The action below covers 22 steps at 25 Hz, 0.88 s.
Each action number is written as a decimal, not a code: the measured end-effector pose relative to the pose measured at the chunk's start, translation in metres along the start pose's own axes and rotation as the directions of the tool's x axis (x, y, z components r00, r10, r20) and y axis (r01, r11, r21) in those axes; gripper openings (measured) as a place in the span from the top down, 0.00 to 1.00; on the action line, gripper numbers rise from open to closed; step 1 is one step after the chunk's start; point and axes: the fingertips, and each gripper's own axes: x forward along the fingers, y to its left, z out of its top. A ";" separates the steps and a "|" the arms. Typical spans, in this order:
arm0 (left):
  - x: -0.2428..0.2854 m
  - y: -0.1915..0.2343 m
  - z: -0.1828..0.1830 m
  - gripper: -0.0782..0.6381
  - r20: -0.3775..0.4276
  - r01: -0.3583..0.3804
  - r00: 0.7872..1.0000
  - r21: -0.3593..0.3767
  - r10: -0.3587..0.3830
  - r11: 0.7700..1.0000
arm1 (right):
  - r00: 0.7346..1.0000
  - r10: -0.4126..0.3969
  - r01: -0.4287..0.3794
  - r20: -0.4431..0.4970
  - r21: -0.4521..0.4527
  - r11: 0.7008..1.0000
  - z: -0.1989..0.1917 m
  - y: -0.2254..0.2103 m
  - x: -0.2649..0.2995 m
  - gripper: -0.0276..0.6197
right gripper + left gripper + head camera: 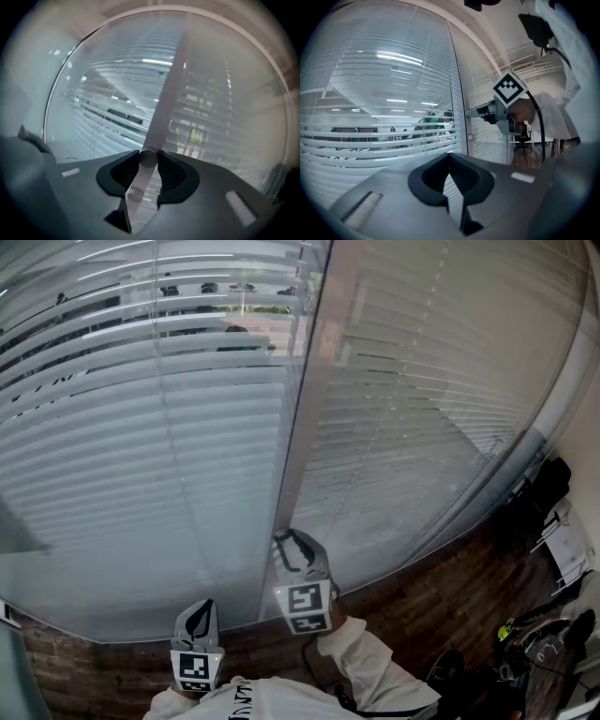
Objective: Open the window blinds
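Two panes of white slatted blinds (141, 446) sit behind glass, split by a pale upright frame post (314, 381). The left pane's upper slats are tilted enough to show an office beyond; the right pane (422, 399) looks mostly closed. My right gripper (284, 542) reaches to the post, shut on a small round knob (148, 158) pinched between its ribbed pads. A second small knob (135, 193) sits just below on the post. From the left gripper view the right gripper (469, 113) touches the post. My left gripper (199, 612) hangs back near the glass, shut with nothing in it.
Dark wood floor (422, 606) runs along the base of the glass wall. Bags and gear (544, 634) lie at the lower right. An office chair (523, 136) stands behind the right arm, and a cable (541, 122) trails from the right gripper.
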 end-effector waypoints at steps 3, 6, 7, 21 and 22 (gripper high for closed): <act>0.001 0.001 0.000 0.89 -0.002 -0.001 1.000 0.000 0.001 1.000 | 0.998 0.054 -0.064 0.037 0.363 0.930 -0.002 -0.009 0.002 0.76; -0.002 0.000 0.000 0.89 -0.002 -0.002 1.000 0.002 0.002 1.000 | 0.992 0.076 -0.120 0.097 0.610 0.783 -0.002 -0.012 -0.001 0.76; -0.003 -0.001 0.001 0.89 -0.002 -0.002 1.000 0.002 0.002 1.000 | 0.990 0.078 -0.138 0.119 0.672 0.728 -0.002 -0.012 -0.001 0.76; -0.012 -0.014 0.008 0.89 -0.008 -0.011 1.000 0.023 0.011 1.000 | 0.967 0.127 -0.253 0.222 0.891 0.377 -0.002 -0.012 0.000 0.76; -0.014 -0.017 0.008 0.89 -0.008 -0.011 1.000 0.025 0.012 1.000 | 0.966 0.131 -0.256 0.221 0.887 0.385 -0.001 -0.012 -0.001 0.76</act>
